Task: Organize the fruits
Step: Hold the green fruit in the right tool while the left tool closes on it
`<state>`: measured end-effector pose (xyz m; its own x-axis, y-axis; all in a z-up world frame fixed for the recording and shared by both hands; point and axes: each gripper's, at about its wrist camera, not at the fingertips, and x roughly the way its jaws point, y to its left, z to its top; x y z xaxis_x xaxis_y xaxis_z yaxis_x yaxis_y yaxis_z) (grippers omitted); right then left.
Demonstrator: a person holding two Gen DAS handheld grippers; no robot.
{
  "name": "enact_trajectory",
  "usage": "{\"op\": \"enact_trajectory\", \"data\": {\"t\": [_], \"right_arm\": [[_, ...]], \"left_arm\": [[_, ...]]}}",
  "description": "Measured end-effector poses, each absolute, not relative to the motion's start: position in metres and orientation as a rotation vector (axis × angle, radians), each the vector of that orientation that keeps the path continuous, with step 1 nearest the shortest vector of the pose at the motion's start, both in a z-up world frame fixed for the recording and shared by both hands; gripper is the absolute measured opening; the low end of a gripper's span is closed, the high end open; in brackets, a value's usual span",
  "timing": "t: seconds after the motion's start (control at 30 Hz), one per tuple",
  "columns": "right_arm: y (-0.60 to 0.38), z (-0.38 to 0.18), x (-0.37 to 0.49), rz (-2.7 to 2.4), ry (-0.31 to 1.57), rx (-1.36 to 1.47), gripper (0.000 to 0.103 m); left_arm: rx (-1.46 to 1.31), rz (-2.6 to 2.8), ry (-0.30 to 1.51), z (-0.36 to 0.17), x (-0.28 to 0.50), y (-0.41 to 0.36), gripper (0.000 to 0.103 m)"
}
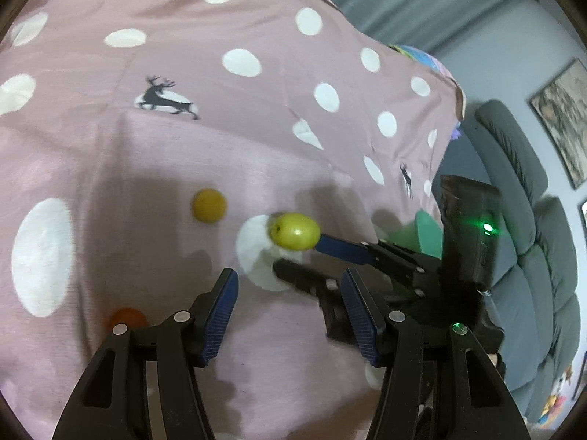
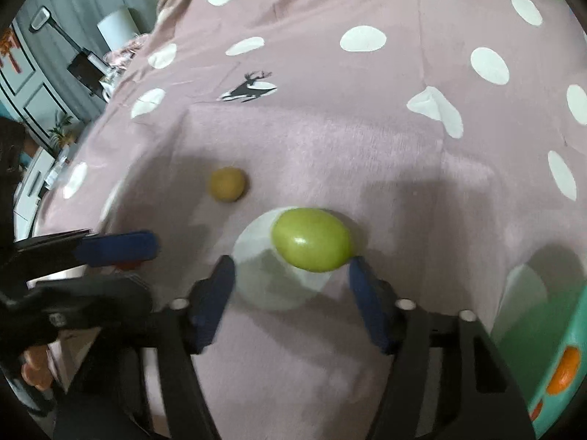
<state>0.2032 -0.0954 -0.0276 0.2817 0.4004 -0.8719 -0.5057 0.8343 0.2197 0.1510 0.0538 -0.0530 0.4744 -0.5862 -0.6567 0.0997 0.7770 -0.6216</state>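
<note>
Right tongs (image 2: 290,275) stand wide, green fruit (image 2: 312,244) at the right pad's tip, ungripped. Left tongs (image 1: 290,311) wide, empty. Yellow fruit (image 2: 227,184) waits upper left.

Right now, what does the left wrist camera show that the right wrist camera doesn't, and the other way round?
Only the left wrist view: a grey sofa and framed picture on the wall.
Only the right wrist view: oranges in a green tray, and a white lamp.
Both: the green fruit touching the right gripper's far finger, the yellow fruit, the open left gripper, the dotted pink cloth.
</note>
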Motion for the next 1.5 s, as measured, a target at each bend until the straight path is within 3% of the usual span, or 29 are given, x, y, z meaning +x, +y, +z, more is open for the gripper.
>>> {"op": "enact_trajectory", "data": {"t": [0.13, 0.5, 0.67, 0.77, 1.07, 1.37, 1.5], "right_arm": [[-0.092, -0.034, 0.217, 0.601, 1.139, -0.122, 0.046], [-0.073, -0.027, 0.239, 0.601, 1.085, -0.164, 0.058], [-0.063, -0.033, 0.246, 0.584, 1.080, -0.199, 0.047], [-0.067, -0.032, 0.245, 0.600, 1.083, -0.166, 0.047], [-0.085, -0.009, 0.186, 0.755, 1.118, -0.103, 0.047], [-0.109, -0.025, 0.135, 0.777, 1.200, -0.058, 0.047], [-0.115, -0.027, 0.129, 0.768, 1.199, -0.058, 0.047]], "left_arm": [[-0.600, -0.446, 1.002, -0.058, 0.158, 0.062, 0.058], [-0.643, -0.425, 0.971, -0.052, 0.168, 0.081, 0.058], [-0.641, -0.422, 0.978, -0.053, 0.169, 0.081, 0.058], [-0.642, -0.424, 0.983, -0.054, 0.169, 0.082, 0.058], [-0.659, -0.560, 1.037, -0.058, 0.169, 0.056, 0.058], [-0.544, -0.582, 1.210, -0.082, 0.150, 0.006, 0.058], [-0.506, -0.566, 1.229, -0.081, 0.143, 0.000, 0.045]]}}
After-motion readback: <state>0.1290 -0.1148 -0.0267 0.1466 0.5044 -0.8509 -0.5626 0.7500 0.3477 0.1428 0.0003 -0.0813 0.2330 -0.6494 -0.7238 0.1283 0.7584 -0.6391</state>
